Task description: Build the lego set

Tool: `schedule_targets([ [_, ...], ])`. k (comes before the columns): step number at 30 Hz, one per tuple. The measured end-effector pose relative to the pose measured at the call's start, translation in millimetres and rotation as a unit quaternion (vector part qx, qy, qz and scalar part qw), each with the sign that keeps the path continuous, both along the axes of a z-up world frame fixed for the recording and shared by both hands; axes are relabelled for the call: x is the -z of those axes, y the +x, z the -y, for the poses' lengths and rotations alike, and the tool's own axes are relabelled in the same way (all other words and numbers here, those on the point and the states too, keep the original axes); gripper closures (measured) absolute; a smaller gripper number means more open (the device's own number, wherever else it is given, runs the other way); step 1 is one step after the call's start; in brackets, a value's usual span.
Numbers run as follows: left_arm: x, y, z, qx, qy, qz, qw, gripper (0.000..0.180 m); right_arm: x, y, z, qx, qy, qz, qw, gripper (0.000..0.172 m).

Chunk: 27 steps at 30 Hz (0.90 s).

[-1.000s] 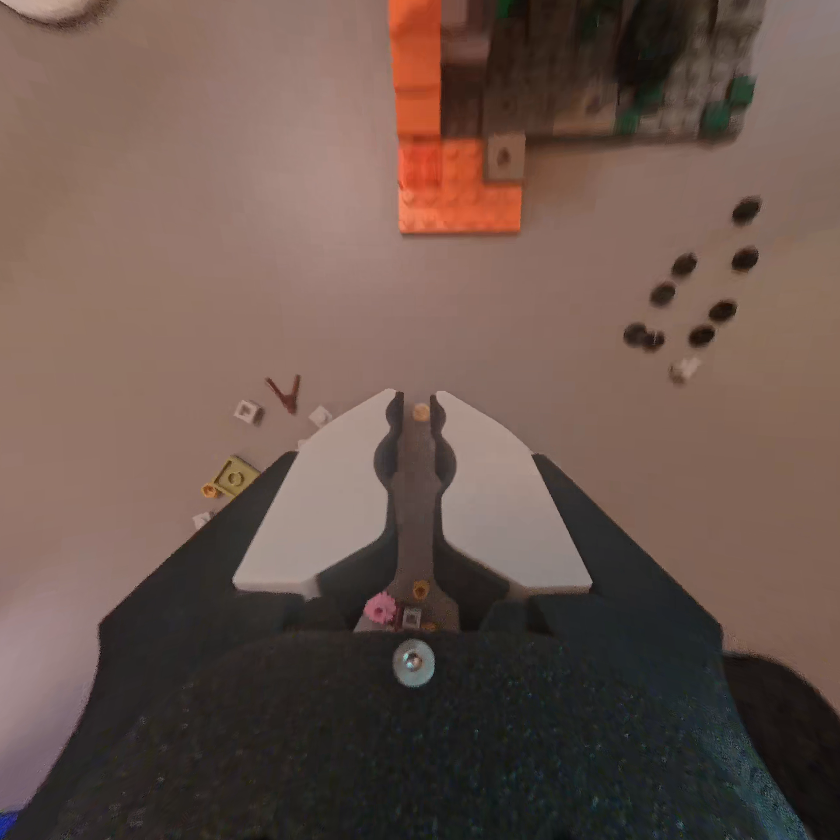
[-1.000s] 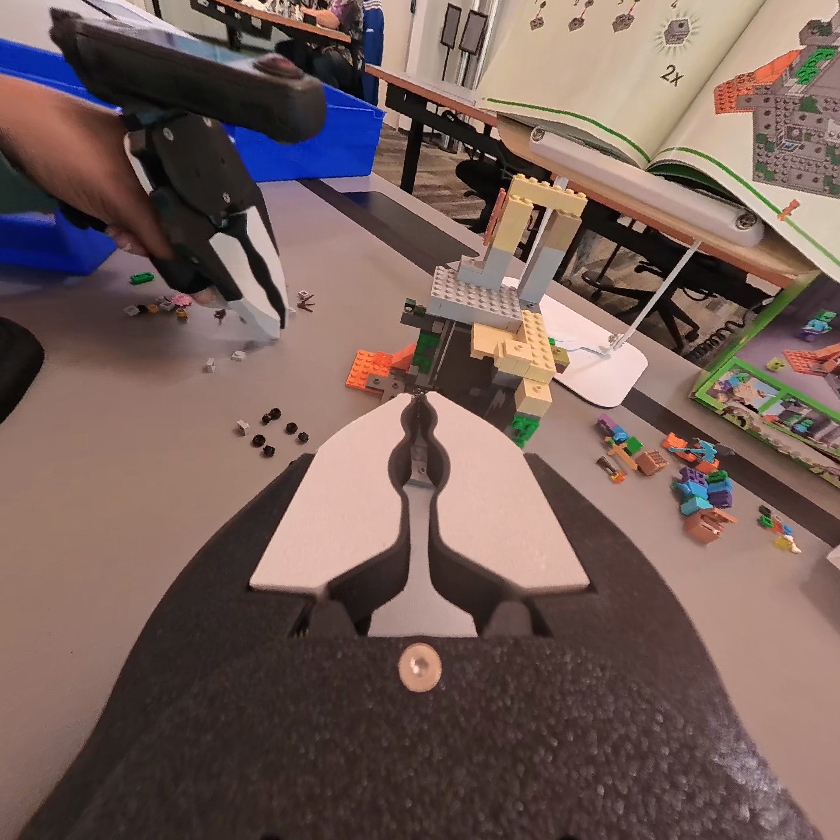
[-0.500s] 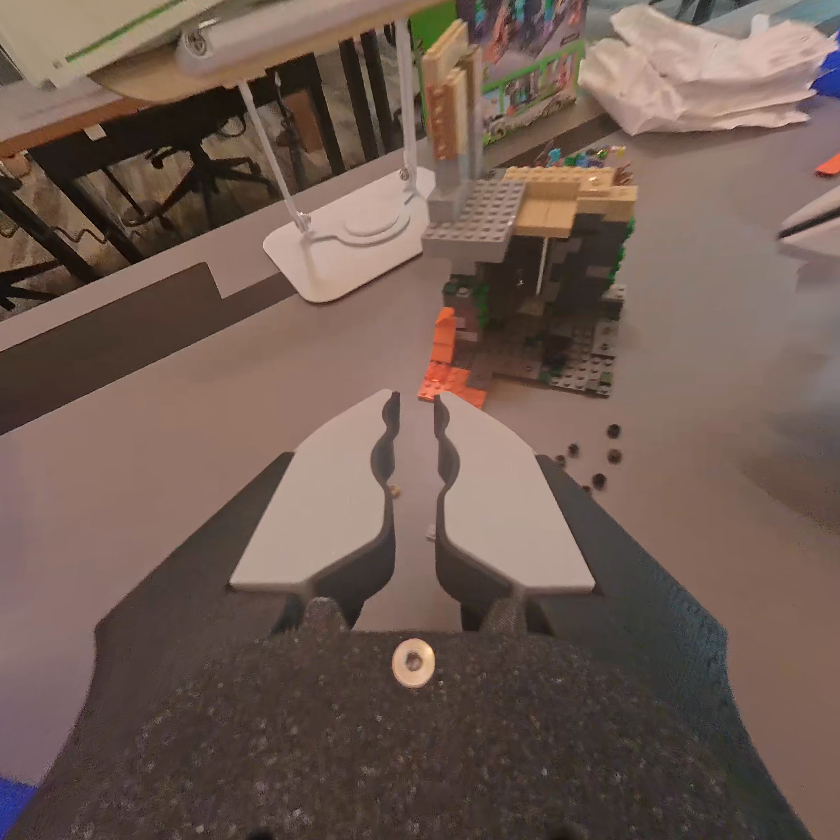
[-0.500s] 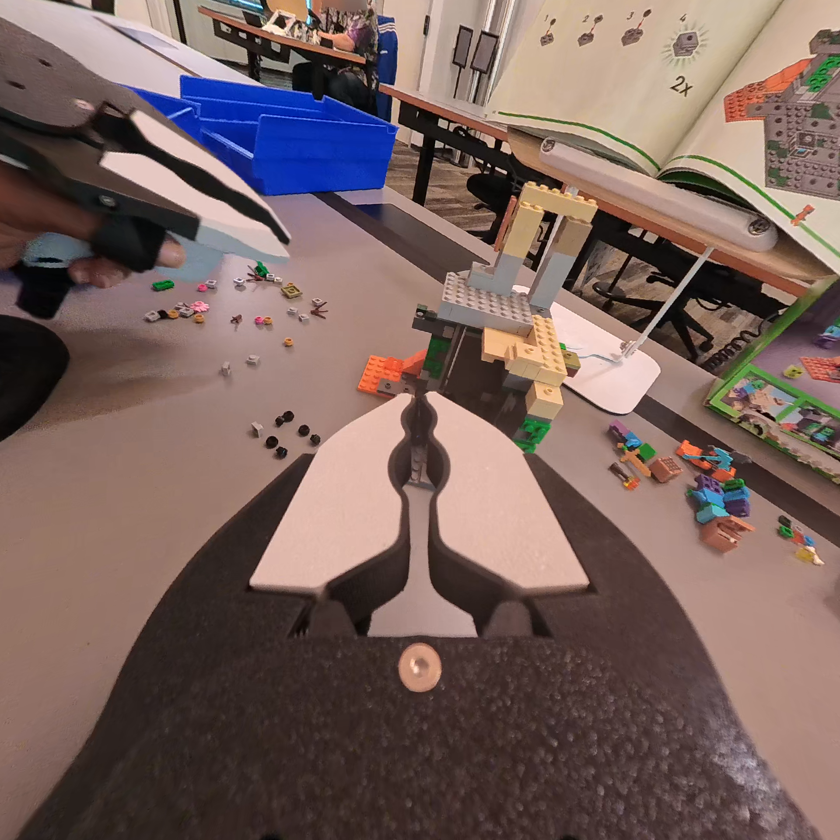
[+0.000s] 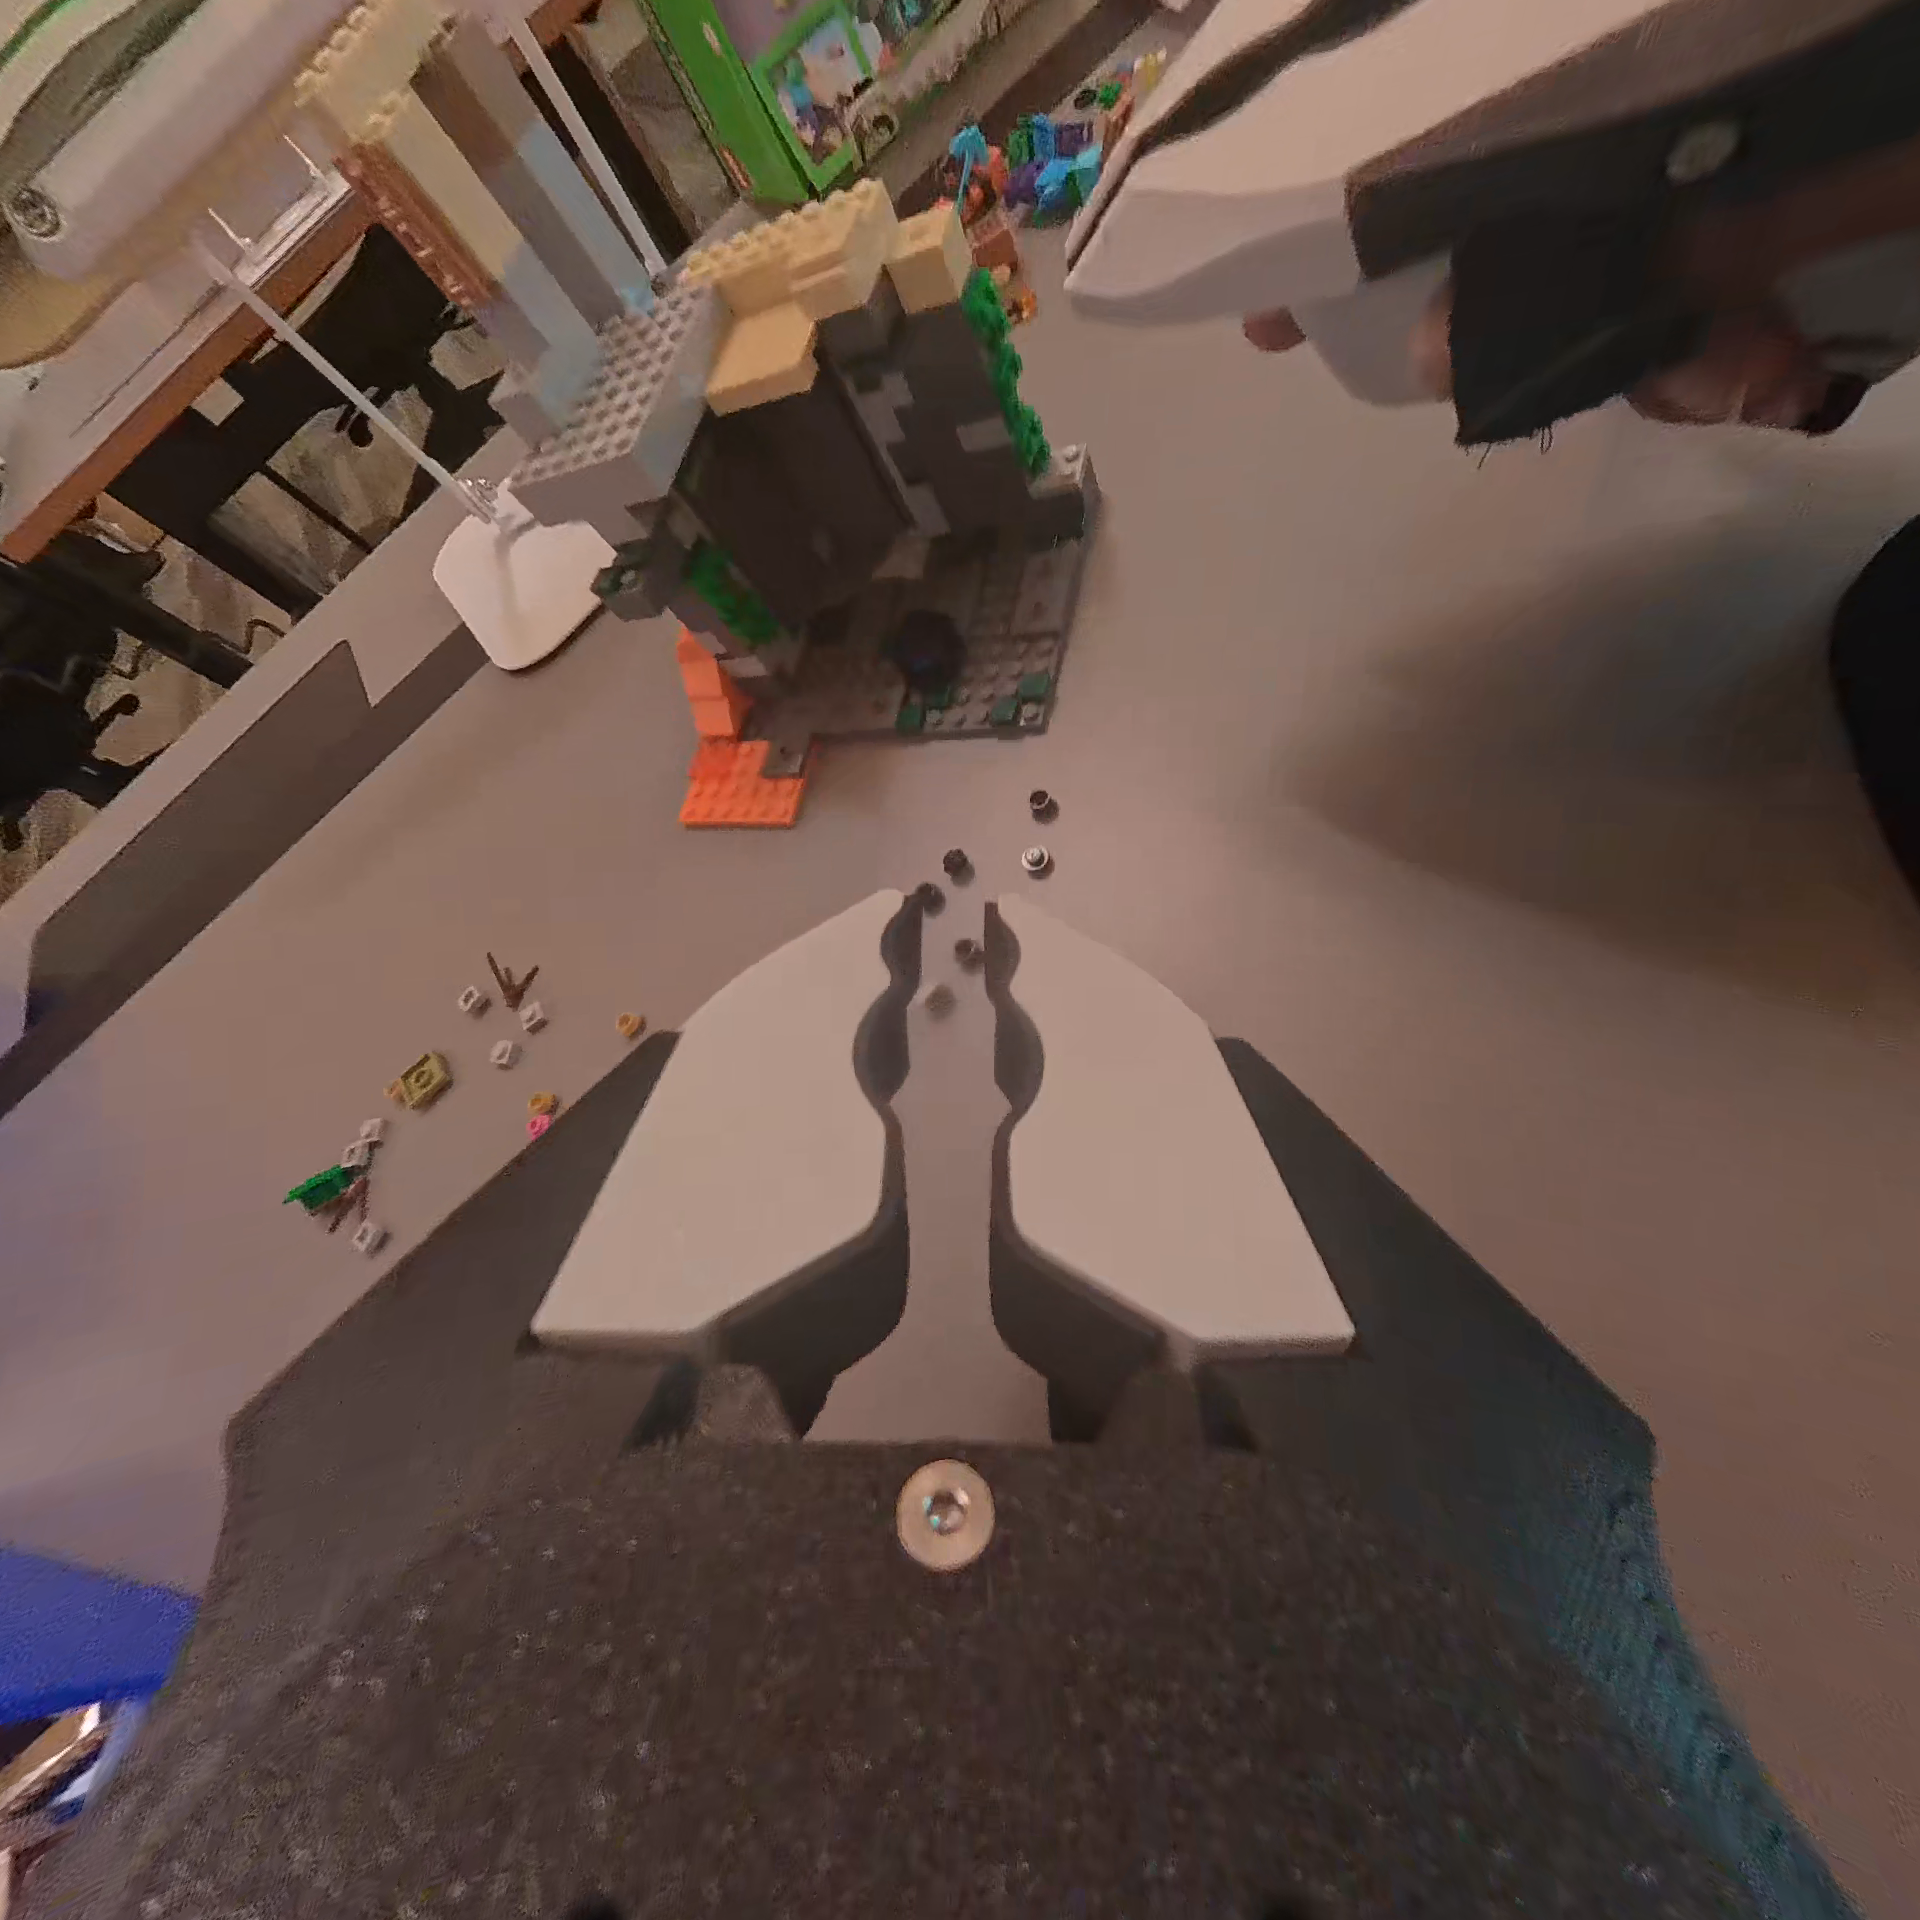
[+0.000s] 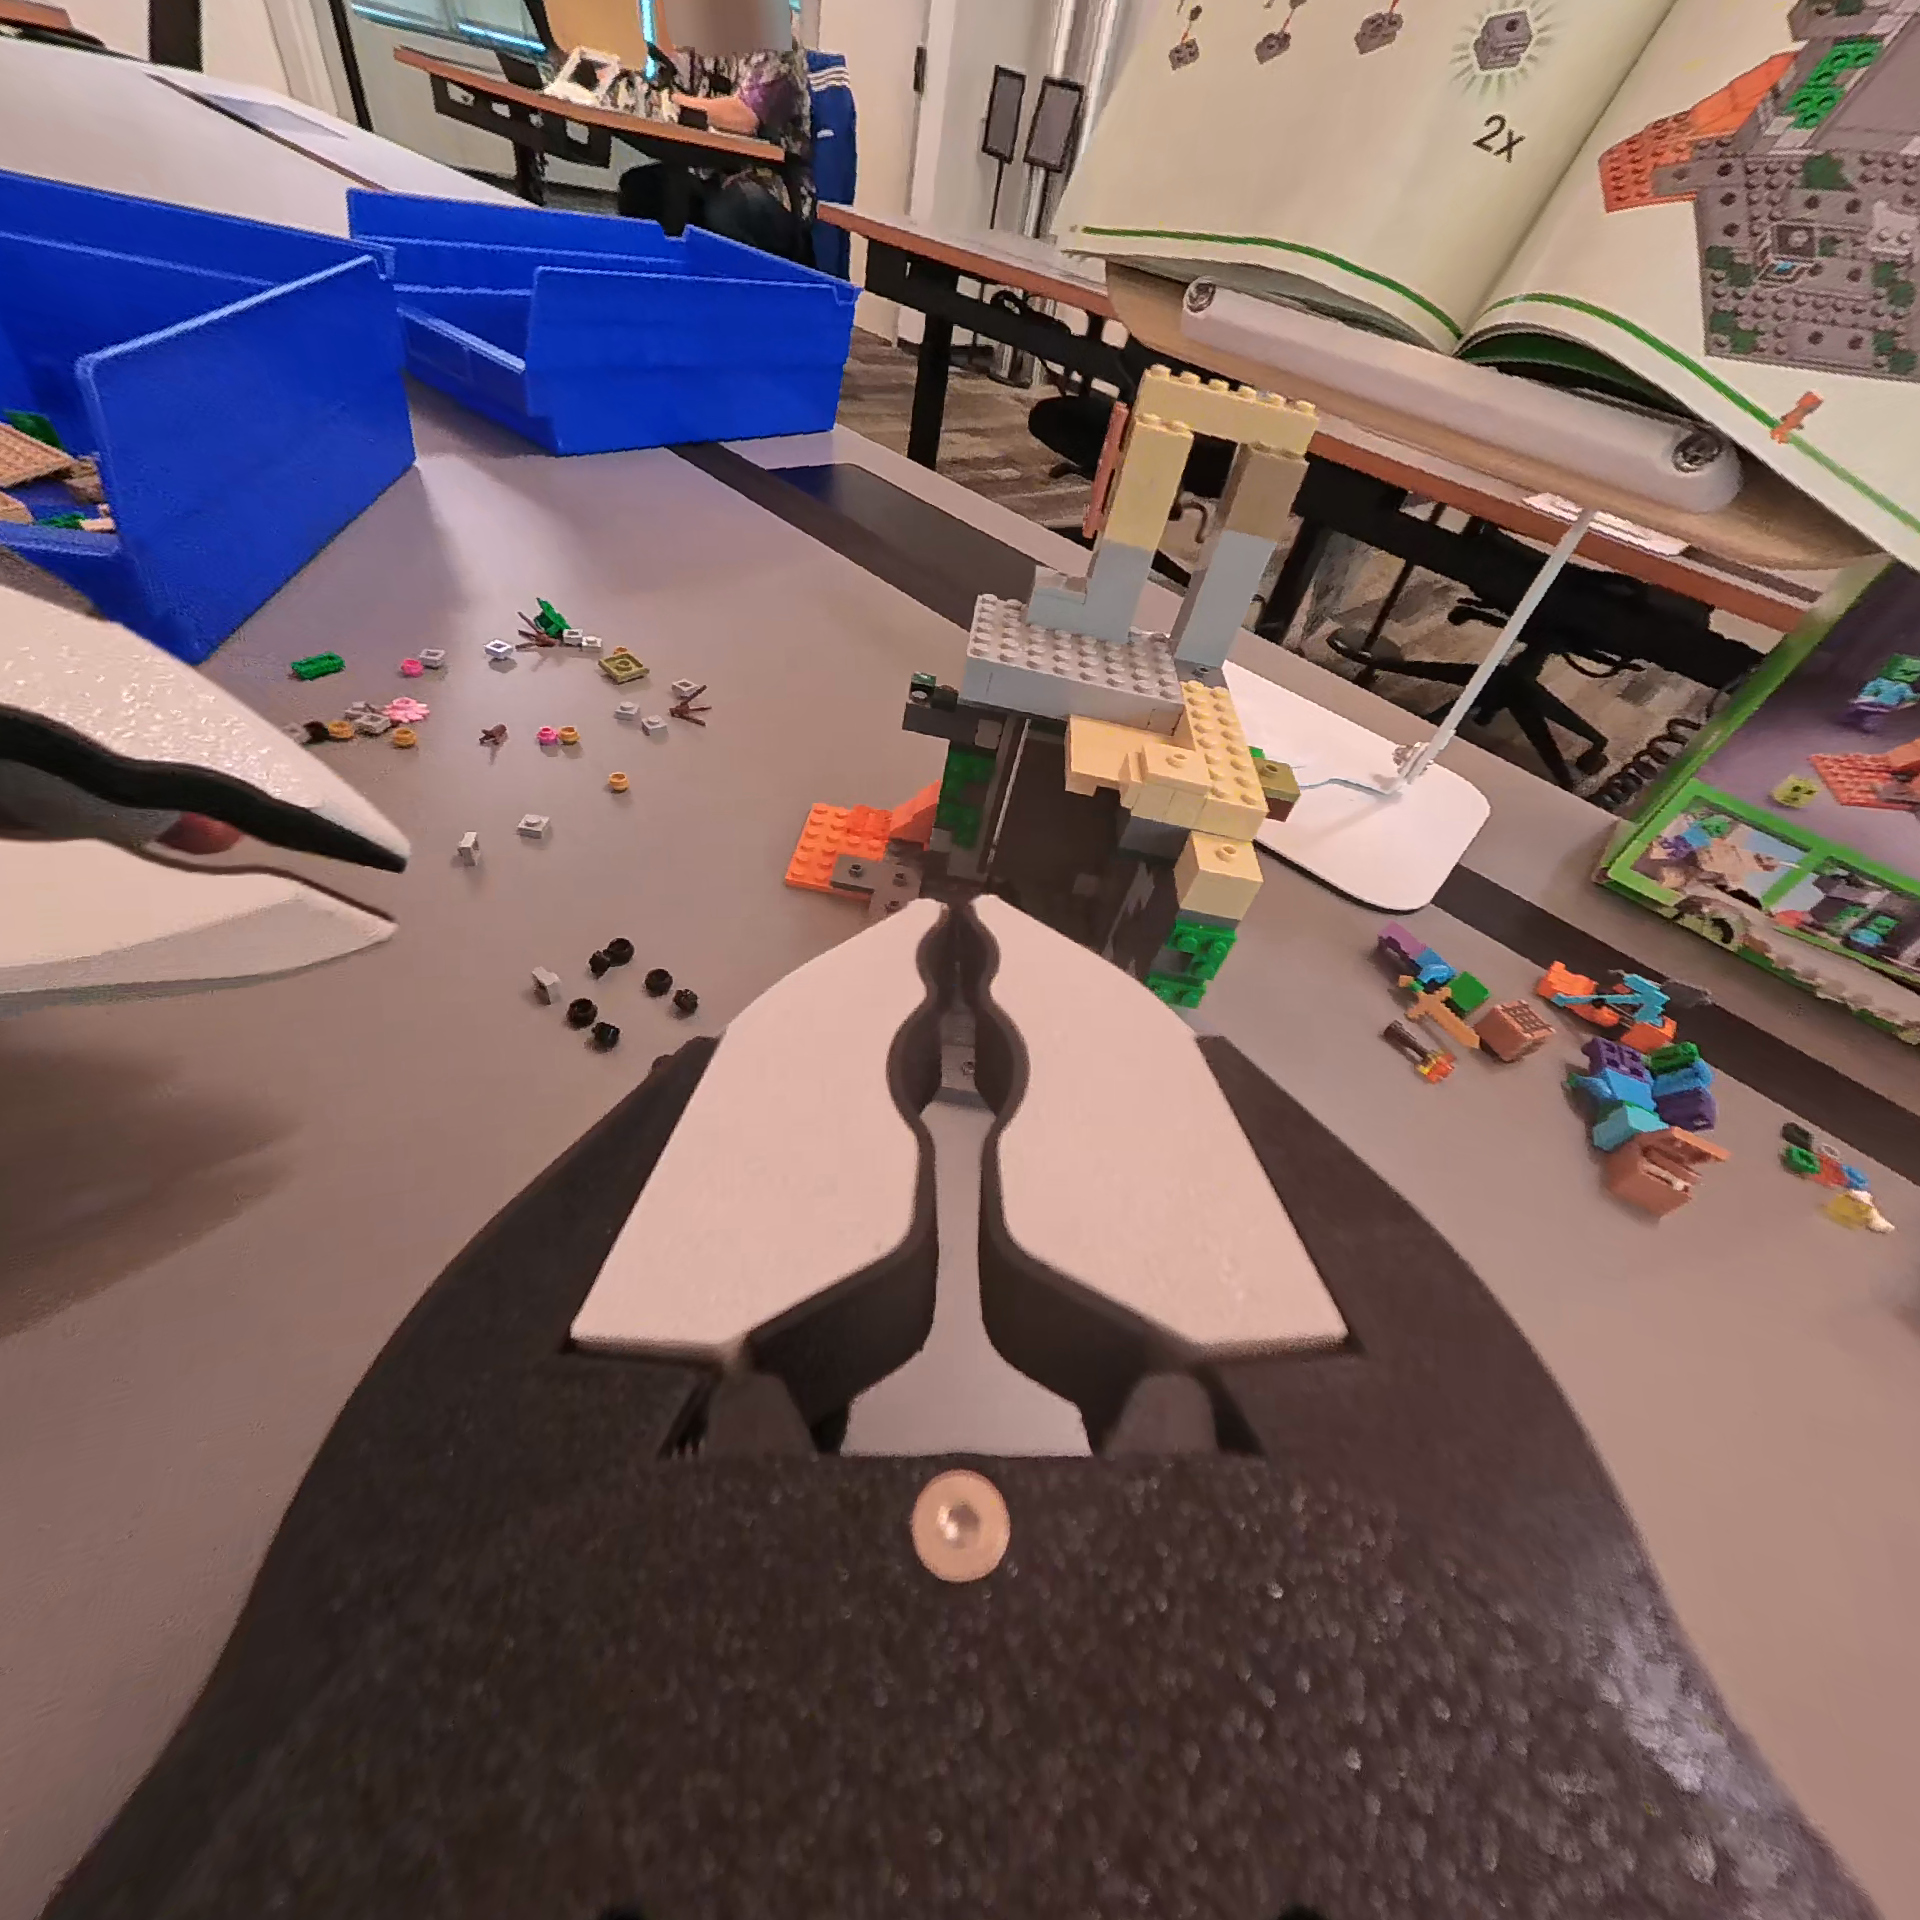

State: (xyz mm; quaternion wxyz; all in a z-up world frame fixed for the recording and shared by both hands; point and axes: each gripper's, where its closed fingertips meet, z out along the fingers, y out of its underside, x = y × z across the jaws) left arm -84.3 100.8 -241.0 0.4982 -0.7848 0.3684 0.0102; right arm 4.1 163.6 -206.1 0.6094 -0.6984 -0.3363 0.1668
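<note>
Scattered small parts [image 6: 540, 717] in grey, pink, tan and green lie at far left on the grey bench [image 6: 312, 1351], in front of two blue bins [image 6: 239, 457].

Left gripper [image 5: 951, 906] is held above the bench with its fingers [image 5: 769, 1091] parted by a narrow gap and nothing grasped. A cluster of small black round studs [image 5: 954, 862] lies on the bench at and just past the fingertips: one shows beside the left fingertip, two more show through the gap between the fingers, and a black stud and a grey stud [image 5: 1036, 858] lie slightly ahead and to the right. None of these is pressed by either finger. In the right wrist view the same studs [image 6: 623, 987] lie on the bench just below and beyond the tips of this gripper.

Brick model [image 6: 1132, 748], built of dark grey, tan, light grey and green bricks with an orange plate [image 6: 831, 842] at its foot, stands at the centre of the bench, beyond the studs.

Right gripper [image 6: 961, 906] points at the base of the model, its fingers [image 6: 1132, 1143] clenched tip to tip; a small grey piece shows in the hollow behind the tips, and whether it is gripped cannot be told.

Coloured loose bricks [image 6: 1621, 1081] lie at right, near a green box [image 6: 1787, 894] and a white stand base [image 6: 1371, 831] carrying an open instruction booklet [image 6: 1558, 177].
</note>
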Motion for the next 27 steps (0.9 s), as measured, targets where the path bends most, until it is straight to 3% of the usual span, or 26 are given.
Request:
schedule_targets([
  [4,1.3,-28.2,-4.7,-0.017,-0.026,-0.02,0.999,0.165,3.6,1.1,-1.4,0.006,-0.007,0.0,1.0,0.172],
  [13,21.3,-164.5,-23.4,-0.117,-0.191,-0.006,0.975,0.158,5.4,-4.4,1.9,-0.006,-0.008,0.005,1.0,0.172],
  [17,40.1,-173.9,-6.3,-0.113,-0.24,0.028,0.964,0.152,5.0,-2.6,2.3,-0.006,-0.011,0.003,1.0,0.172],
  [27,62.2,-180.5,-11.1,-0.146,-0.234,0.092,0.957,0.155,2.9,-7.9,6.7,-0.011,-0.008,0.004,1.0,0.172],
])
